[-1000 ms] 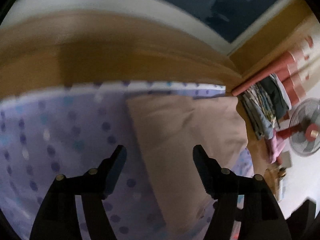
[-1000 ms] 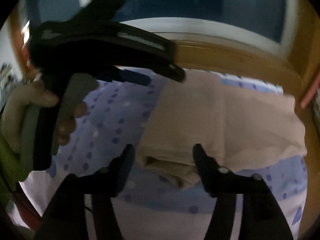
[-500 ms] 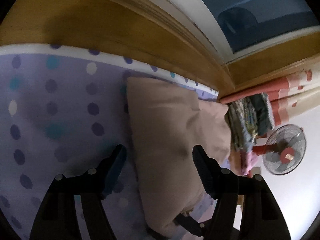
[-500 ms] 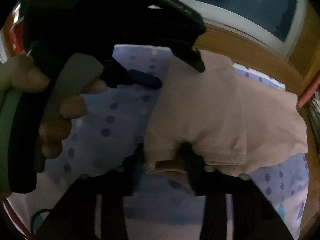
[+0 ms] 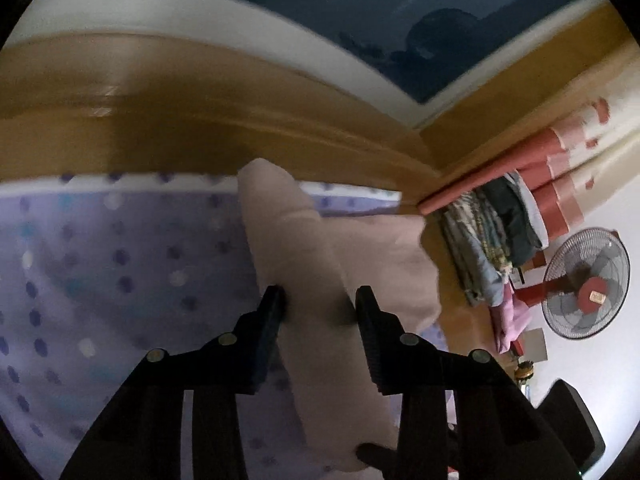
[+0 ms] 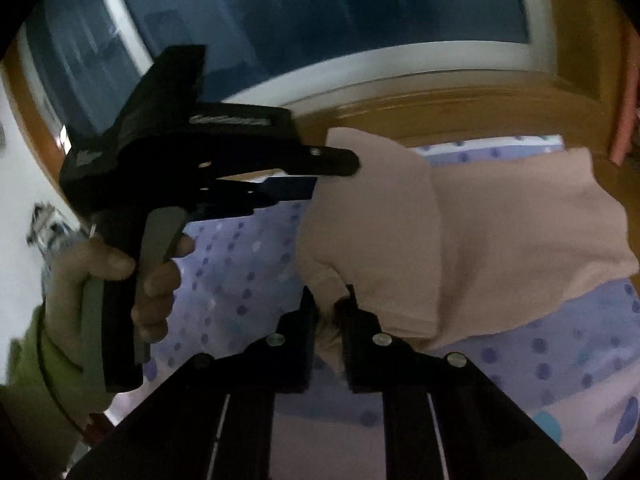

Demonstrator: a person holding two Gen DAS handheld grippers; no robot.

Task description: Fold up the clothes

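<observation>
A beige garment [image 5: 304, 240] lies folded on the purple dotted bed sheet [image 5: 100, 280]. My left gripper [image 5: 318, 300] has its jaws closing on the garment's near edge, with the cloth filling the gap and rising in a ridge. In the right wrist view the same garment [image 6: 500, 240] spreads to the right, and my right gripper [image 6: 330, 296] is closing, pinched on a bunched corner of it. The left gripper [image 6: 336, 174], held by a hand [image 6: 80, 272] in a green sleeve, bites the garment's far left corner.
A wooden ledge [image 5: 160, 120] and a window [image 6: 320, 8] run along the far side of the bed. Hung clothes [image 5: 488, 248] and a standing fan [image 5: 584, 284] are off to the right. The sheet [image 6: 240, 272] spreads to the left of the garment.
Both grippers have narrowed from wide open onto the garment's edge. The cloth has risen off the sheet between them, with its left part standing up in a fold.
</observation>
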